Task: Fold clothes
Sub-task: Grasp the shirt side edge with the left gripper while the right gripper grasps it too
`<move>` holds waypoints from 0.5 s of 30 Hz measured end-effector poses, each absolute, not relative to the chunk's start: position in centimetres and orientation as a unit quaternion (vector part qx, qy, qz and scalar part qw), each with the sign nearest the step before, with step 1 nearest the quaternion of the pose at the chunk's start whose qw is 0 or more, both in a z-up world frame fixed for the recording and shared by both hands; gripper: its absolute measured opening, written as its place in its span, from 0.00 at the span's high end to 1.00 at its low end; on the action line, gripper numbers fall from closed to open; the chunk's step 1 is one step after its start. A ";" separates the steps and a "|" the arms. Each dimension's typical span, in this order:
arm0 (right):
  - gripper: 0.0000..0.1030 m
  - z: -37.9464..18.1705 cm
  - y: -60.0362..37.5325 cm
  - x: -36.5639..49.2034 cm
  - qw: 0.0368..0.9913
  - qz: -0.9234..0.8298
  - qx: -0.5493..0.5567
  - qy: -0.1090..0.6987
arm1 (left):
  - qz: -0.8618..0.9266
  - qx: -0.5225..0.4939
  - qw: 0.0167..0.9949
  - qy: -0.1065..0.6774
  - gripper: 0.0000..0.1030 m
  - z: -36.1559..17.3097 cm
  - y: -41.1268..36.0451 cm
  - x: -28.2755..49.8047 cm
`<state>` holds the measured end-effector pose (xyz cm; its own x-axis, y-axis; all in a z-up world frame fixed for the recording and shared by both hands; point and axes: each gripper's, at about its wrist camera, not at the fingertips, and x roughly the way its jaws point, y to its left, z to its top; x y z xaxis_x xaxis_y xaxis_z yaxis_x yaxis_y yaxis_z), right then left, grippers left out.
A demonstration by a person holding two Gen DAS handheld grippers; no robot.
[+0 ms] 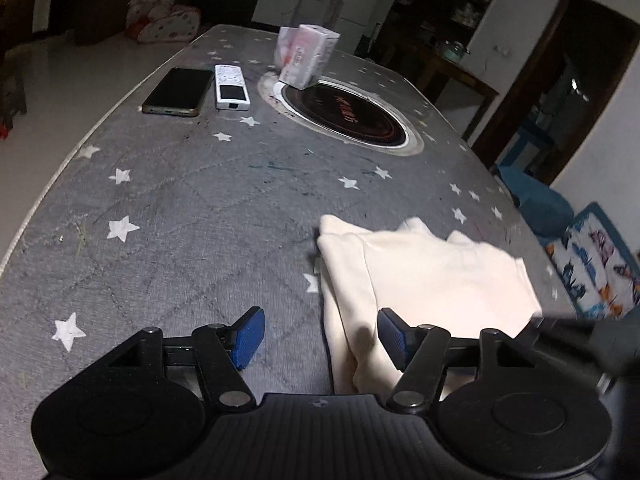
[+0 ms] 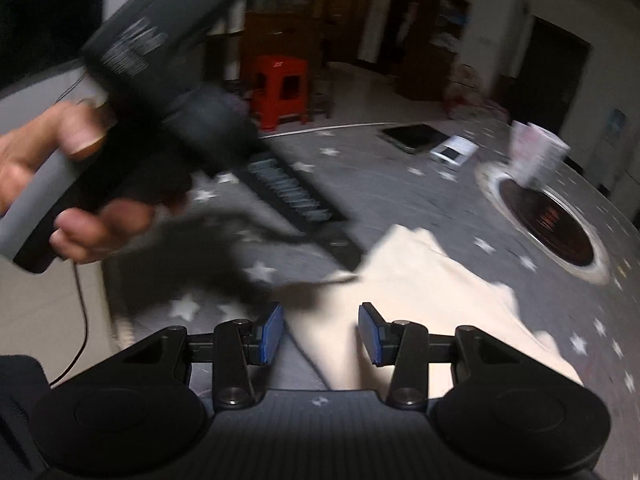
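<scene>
Left wrist jaws: left gripper gaping wide, empty, over the near edge of the folded cream cotton garment.
Left wrist risk: closing here could drag layers apart.
Left wrist surface: grey star-print quilted table cover; black phone, white remote far off.
Right wrist jaws: right gripper parted narrower, gripping nothing, the garment beneath.
Right wrist risk: the person's hand on the other tool is close; they may collide.
Right wrist room: dim, red plastic stool.
</scene>
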<state>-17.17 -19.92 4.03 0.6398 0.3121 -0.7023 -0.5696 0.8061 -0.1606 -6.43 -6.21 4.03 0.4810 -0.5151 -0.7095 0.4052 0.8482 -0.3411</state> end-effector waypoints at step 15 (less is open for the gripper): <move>0.90 3.9 -20.3 -15.6 0.901 0.224 -0.129 0.348 | -0.264 -0.193 0.810 0.487 0.33 2.2 -5.5 -3.7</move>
<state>-15.62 -20.29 3.93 0.6579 0.3131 -0.6849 -0.4932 0.8664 -0.0777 -3.67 -5.53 2.25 0.3865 -0.6157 -0.6867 0.2391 0.7860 -0.5701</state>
